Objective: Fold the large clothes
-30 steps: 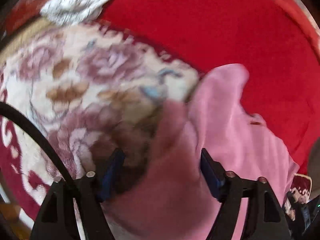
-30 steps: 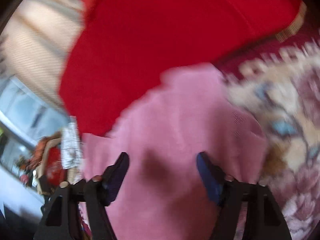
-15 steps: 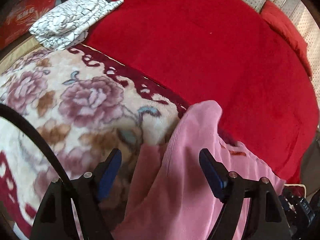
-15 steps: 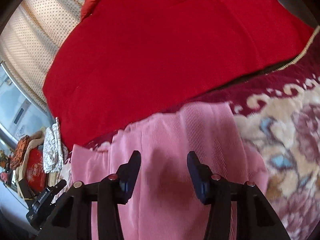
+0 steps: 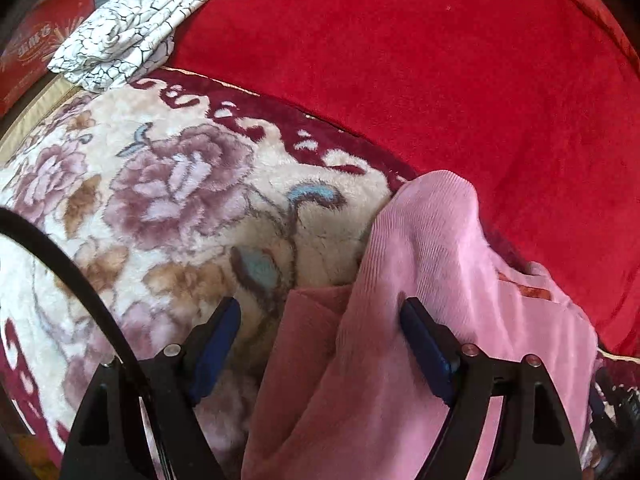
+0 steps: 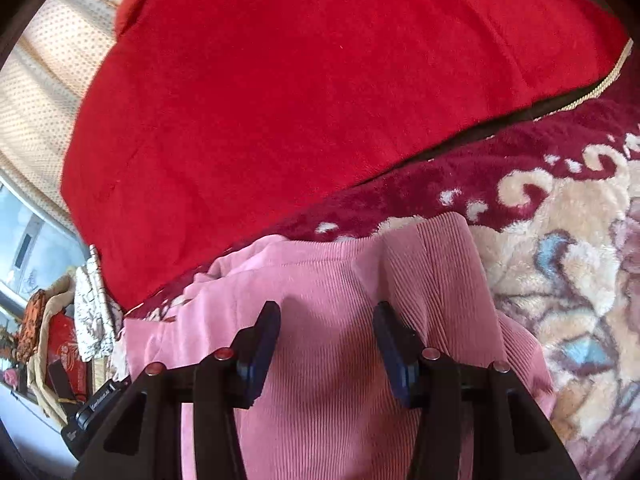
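Observation:
A pink ribbed garment (image 5: 424,264) lies on the floral blanket (image 5: 168,184), bunched into a raised fold with a darker pink layer beneath. My left gripper (image 5: 320,320) is open, its jaws wide apart over the garment's left edge, gripping nothing. In the right wrist view the same garment (image 6: 328,280) lies spread under my right gripper (image 6: 326,320), whose jaws stand partly apart above the cloth and hold nothing.
A red blanket (image 5: 440,80) covers the bed beyond the floral one (image 6: 560,248). A folded white crackle-print cloth (image 5: 132,28) lies at the far left by a red box (image 5: 24,52). Curtains (image 6: 44,80) and clutter (image 6: 60,340) stand at the left of the right view.
Both grippers have pulled back and steadied; the blur is gone. The right jaws narrowed from wide apart to partly apart. The garment's raised fold has settled lower on the blanket.

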Demonstrator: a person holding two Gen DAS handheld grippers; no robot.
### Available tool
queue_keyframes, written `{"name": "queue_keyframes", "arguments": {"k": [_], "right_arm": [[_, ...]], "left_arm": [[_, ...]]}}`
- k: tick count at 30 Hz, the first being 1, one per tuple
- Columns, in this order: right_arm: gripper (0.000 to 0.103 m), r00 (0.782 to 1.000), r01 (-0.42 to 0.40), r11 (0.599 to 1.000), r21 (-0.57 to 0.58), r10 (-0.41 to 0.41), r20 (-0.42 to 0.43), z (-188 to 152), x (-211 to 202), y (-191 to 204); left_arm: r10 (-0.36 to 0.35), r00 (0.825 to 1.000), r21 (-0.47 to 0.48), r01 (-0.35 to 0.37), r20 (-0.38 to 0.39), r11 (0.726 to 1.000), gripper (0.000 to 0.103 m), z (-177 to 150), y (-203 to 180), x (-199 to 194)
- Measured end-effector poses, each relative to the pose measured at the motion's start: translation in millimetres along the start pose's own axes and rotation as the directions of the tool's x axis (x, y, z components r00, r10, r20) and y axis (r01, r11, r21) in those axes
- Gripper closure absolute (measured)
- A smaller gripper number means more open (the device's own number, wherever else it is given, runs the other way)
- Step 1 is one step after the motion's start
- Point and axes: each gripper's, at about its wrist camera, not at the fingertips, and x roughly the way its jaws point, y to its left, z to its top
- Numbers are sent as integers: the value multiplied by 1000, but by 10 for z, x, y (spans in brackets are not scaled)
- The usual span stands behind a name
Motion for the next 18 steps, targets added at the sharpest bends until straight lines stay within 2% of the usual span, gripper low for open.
{"name": "queue_keyframes", "arguments": {"k": [5,8,11,14,16,17,18], "right_arm": [[42,996,-81,996,-42,82,23,-202,-373,73],[42,994,-110,991,-80,110,0,-349,-523,152],[42,994,-113,986,-124,112,-13,-497,-622,252],[42,995,-103,981,-165,102,-15,-723,-704,298],[42,995,-102,982,-160,98,-36,-833,-708,282],[42,994,-98,983,-154,90,-56,-905,-658,282],[42,995,-83,985,-154,72,-76,-956,-603,277]], "left_arm": [[-21,997,45,18,74,999,20,-164,-88,-343],[39,997,135,-48,68,990,20,-298,-189,-428],[135,987,222,-151,87,963,20,-463,-257,-464],[176,977,283,-204,121,937,20,-560,-274,-525],[182,972,290,-219,150,932,16,-587,-240,-558],[181,973,285,-216,142,934,10,-606,-219,-554],[175,978,277,-201,115,940,9,-610,-176,-501]]}}
